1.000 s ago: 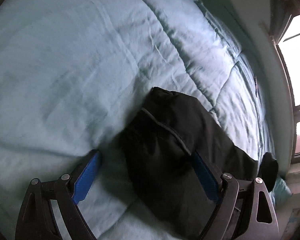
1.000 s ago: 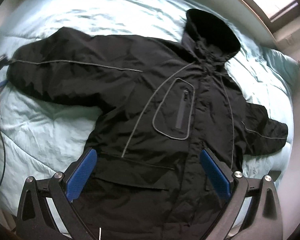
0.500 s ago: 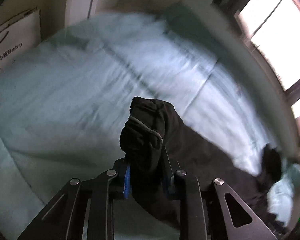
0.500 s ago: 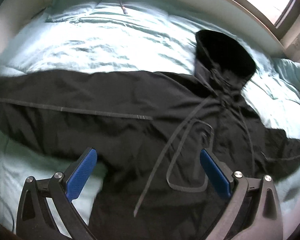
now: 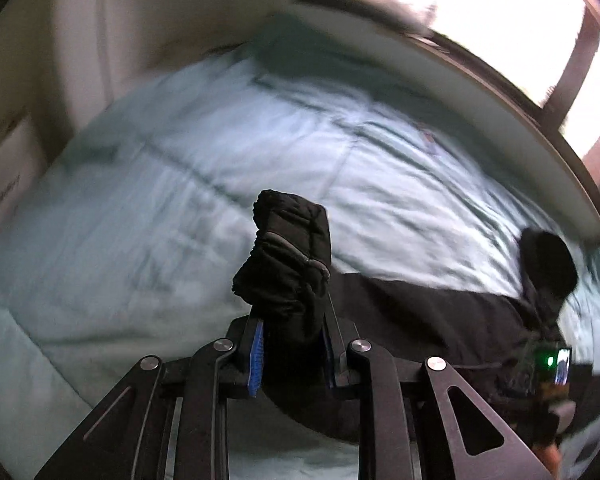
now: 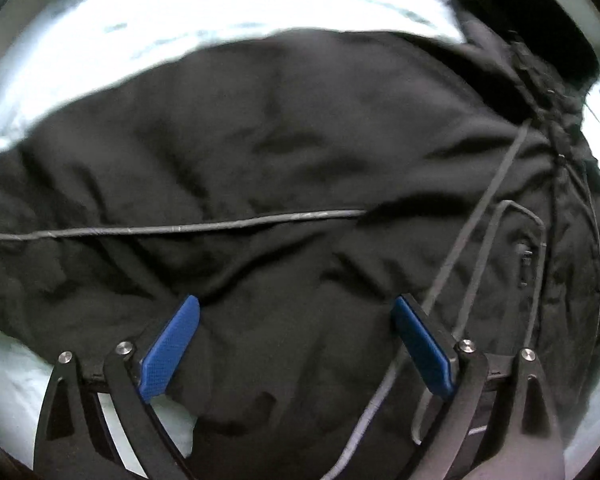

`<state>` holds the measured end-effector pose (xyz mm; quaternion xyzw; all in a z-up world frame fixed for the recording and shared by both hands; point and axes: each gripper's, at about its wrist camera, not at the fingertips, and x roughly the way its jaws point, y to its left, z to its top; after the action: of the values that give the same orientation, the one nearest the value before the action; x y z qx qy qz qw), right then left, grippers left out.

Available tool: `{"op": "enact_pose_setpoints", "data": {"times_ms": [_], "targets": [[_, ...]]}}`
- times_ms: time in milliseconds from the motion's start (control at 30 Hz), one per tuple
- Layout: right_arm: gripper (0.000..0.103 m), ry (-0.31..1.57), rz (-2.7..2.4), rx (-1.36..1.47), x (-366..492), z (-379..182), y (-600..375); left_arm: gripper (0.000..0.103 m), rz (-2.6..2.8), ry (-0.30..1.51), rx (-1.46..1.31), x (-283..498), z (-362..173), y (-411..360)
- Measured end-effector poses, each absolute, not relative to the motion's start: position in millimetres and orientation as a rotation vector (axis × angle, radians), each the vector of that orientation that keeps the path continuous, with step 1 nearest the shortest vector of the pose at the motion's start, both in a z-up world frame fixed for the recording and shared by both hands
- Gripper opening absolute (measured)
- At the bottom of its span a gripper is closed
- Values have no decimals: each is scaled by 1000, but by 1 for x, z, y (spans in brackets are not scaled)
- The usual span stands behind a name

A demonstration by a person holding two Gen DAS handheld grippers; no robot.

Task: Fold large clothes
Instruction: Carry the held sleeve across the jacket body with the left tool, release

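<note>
My left wrist camera looks from above the bed [image 5: 140,208] along raised fingers toward the window [image 5: 500,12]. My right wrist camera faces down, close over the jacket [image 6: 260,140]. Both views share jacket and hood [image 5: 548,256].

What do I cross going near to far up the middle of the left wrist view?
Left tongs shut on bunched black jacket sleeve cuff → pale green quilted bedcover → cream wall ledge → bright window.

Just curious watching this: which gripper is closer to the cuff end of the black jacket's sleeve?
Left. The left gripper is clamped on the black jacket's sleeve cuff. The right gripper hangs open over the jacket's body, gripping nothing.
</note>
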<state>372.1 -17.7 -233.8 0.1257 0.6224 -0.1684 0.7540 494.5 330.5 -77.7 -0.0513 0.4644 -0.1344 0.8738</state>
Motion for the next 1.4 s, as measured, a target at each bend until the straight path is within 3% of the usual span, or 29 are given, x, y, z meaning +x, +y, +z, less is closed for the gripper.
{"op": "enact_pose_setpoints", "data": {"times_ms": [267,733,933,1233,1267,1333,1400], "targets": [[97,1200,-422,302,312,-161,-60,23,-525,899,44,455,-39,208],[97,1179,-650,349,192,-125,-159,22,-920,1034,210,383,-88,-24],[97,1212,-621,391,185,-145,-171,25,-811,1102,241,381,-105,-7],[97,1232,-513,348,223,-163,-149,30,-557,1143,195,426,-120,95],[97,1237,-507,340,225,-165,-146,32,-544,1140,193,429,-120,100],[97,1247,-502,335,227,-169,-142,51,-542,1151,177,438,-123,111],[97,1261,-501,338,228,-174,-140,52,-531,1178,145,447,-131,123]]}}
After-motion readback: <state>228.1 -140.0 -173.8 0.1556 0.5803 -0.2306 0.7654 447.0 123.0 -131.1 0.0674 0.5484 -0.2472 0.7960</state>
